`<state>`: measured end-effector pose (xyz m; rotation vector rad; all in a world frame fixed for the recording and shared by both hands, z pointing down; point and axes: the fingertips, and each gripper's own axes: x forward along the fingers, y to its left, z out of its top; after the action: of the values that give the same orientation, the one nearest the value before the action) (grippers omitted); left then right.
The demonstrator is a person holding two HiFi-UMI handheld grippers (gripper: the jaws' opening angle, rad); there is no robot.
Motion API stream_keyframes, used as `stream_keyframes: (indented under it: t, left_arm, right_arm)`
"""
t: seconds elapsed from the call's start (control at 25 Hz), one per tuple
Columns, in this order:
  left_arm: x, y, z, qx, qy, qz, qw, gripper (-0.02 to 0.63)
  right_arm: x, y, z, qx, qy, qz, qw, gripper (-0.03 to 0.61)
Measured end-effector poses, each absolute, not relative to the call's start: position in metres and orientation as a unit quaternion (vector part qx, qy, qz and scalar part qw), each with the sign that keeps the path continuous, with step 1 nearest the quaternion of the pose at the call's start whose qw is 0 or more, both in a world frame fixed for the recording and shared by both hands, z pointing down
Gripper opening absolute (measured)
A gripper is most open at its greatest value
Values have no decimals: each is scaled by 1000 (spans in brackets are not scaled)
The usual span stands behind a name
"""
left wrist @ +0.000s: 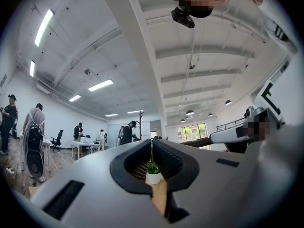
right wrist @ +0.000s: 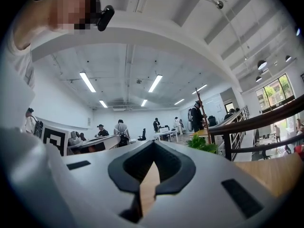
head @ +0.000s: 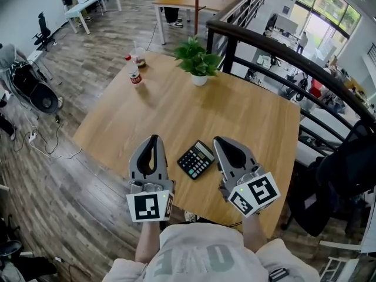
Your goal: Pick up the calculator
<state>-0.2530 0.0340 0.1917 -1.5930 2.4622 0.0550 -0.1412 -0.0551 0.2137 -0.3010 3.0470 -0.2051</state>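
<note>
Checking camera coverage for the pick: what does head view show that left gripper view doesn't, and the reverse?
Head view only: the calculator, lying on the table between the left gripper and the right gripper, plus the bottle and the cup at the far corner.
Left gripper view only: the ceiling lights and the head camera overhead.
Both: the left gripper with its jaws together and empty, the potted plant and the wooden table.
</note>
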Motion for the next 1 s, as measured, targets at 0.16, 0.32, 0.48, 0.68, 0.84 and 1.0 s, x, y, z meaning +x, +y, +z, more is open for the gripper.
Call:
stream_keyframes:
  t: [0.16, 0.32, 0.48, 0.68, 0.84, 1.0]
  left_arm:
    - [-249, 24, 191, -556, 825, 7, 102, 18]
    - [-254, 13, 182, -579, 808, 4, 113, 21]
    - [-256, -15, 182, -633, 767, -3, 106, 221]
    - [-247, -63, 195, -697, 708, -59, 95, 334]
    - [-218, -99, 223, -783, 597, -157, 78, 345]
    - [-192, -125, 268, -858, 429, -272, 80, 345]
  right_arm:
    - [-139, -56, 217, -105, 991, -73, 33, 18]
    - [-133, -59, 219, -116, 990, -73, 34, 18]
    - [-125, -67, 227, -134, 988, -77, 28, 18]
    - [-115, -83, 243, -156, 983, -100, 12, 18]
    - [-113, -100, 255, -167, 980, -112, 3, 18]
    - [-109, -112, 272, -179, 975, -128, -10, 18]
